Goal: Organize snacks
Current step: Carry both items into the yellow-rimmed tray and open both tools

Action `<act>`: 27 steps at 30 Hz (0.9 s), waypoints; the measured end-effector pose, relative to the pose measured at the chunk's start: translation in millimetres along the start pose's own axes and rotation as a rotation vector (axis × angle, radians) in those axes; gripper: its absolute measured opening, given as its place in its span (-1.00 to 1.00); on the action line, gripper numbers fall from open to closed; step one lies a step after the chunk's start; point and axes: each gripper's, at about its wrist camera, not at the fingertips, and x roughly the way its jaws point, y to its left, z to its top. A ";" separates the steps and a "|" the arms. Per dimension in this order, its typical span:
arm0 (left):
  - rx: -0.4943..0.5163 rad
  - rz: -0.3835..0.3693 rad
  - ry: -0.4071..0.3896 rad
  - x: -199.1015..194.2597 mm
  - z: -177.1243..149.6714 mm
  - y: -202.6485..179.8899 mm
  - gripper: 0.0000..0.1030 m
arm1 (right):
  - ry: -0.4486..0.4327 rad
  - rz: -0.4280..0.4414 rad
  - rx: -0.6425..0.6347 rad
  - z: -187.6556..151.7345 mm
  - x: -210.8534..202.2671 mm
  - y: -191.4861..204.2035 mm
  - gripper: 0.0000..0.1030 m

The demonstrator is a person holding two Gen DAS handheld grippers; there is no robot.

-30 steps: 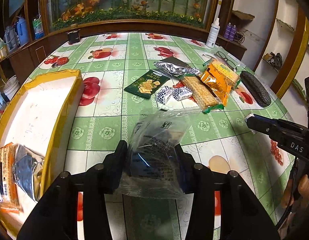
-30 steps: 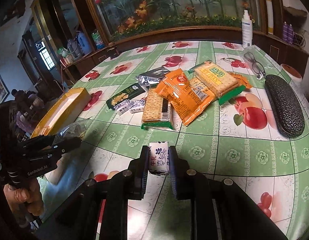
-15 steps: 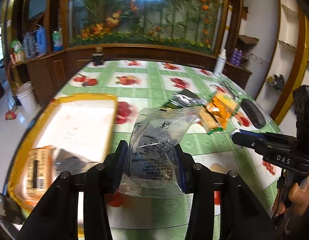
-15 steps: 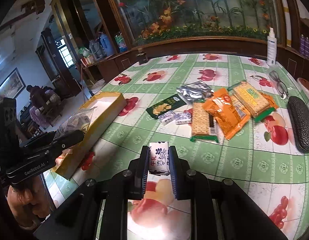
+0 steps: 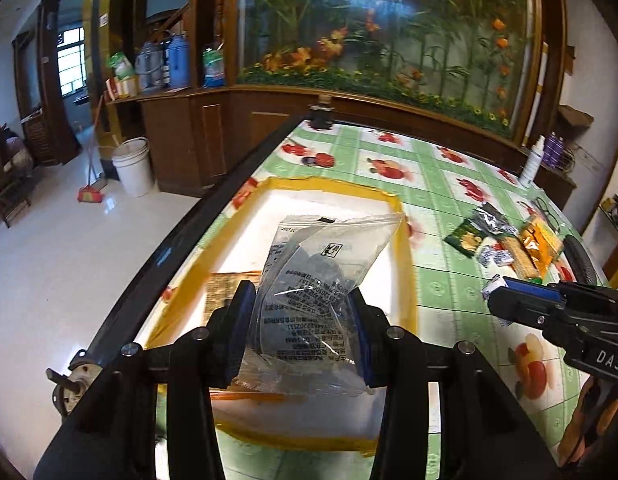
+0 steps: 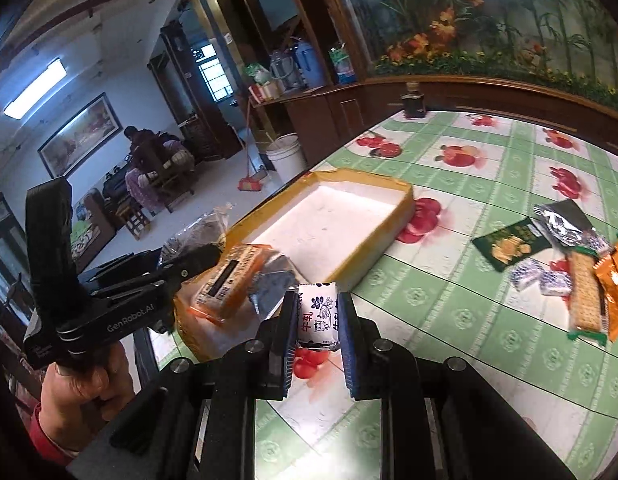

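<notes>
My left gripper [image 5: 301, 300] is shut on a clear plastic snack bag [image 5: 317, 288] and holds it over the yellow-edged white box [image 5: 405, 264]. The box [image 6: 373, 248] holds an orange cracker pack [image 6: 229, 276] and a silver pouch [image 6: 269, 284] at its near end. My right gripper [image 6: 317, 312] is shut on a small white-and-blue milk candy [image 6: 318, 314], just right of the box's near corner. The left gripper also shows in the right wrist view [image 6: 193, 260], and the right gripper in the left wrist view [image 5: 497, 300].
A pile of snacks lies on the green fruit-print tablecloth [image 6: 449, 320]: a green packet [image 6: 509, 244], silver pouch [image 6: 561, 220], two milk candies [image 6: 541, 276], a cracker sleeve [image 6: 585, 296] and orange packs [image 6: 617, 276]. A black glasses case [image 5: 581, 256] lies beyond. The table edge [image 5: 181, 248] runs left of the box.
Both grippers have swung left toward the box. The clear bag now hangs over the box interior. The candy has moved from mid-table to beside the box's near corner.
</notes>
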 end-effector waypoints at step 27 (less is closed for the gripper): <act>-0.021 0.080 0.062 23.8 -16.4 31.5 -0.16 | 0.106 -0.009 -0.103 23.2 99.5 47.7 -0.56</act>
